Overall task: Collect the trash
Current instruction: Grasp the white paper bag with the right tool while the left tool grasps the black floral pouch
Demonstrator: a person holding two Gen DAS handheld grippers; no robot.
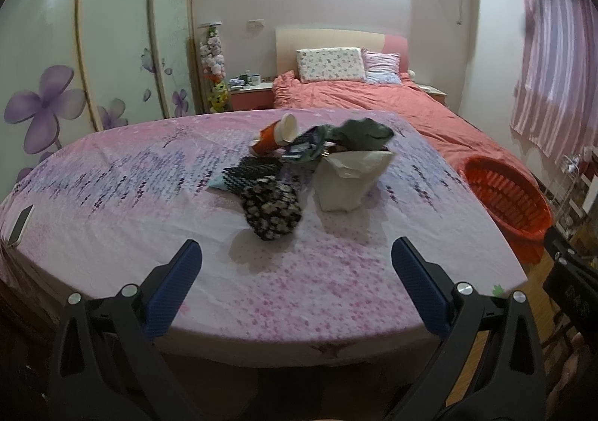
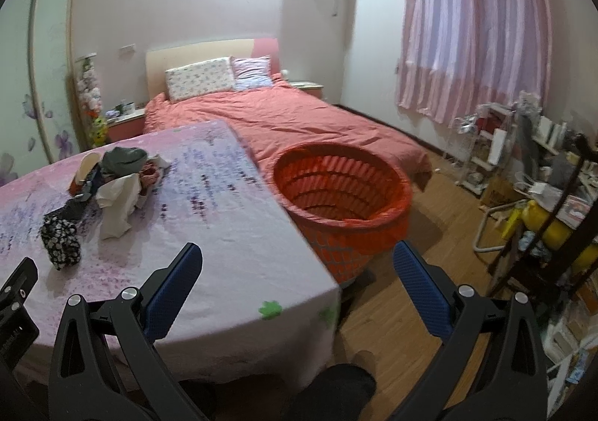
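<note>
A pile of trash lies on the table with the pink-purple cloth [image 1: 112, 196]: a tipped orange paper cup [image 1: 274, 137], a white paper bag [image 1: 347, 178], a dark grey crumpled bag [image 1: 358, 133] and black-and-white patterned wrappers [image 1: 271, 209]. The pile also shows in the right wrist view [image 2: 112, 185]. An orange basket [image 2: 342, 193] stands on the floor right of the table; its rim shows in the left wrist view [image 1: 504, 193]. My left gripper [image 1: 297, 256] is open and empty above the table's near edge. My right gripper [image 2: 297, 256] is open and empty over the table's right corner.
A phone [image 1: 22, 223] lies at the table's left edge. A bed with a red cover [image 2: 284, 122] stands behind the table. Cluttered shelves and a dark rack [image 2: 542, 178] fill the right side. Wood floor [image 2: 429, 234] lies between basket and shelves.
</note>
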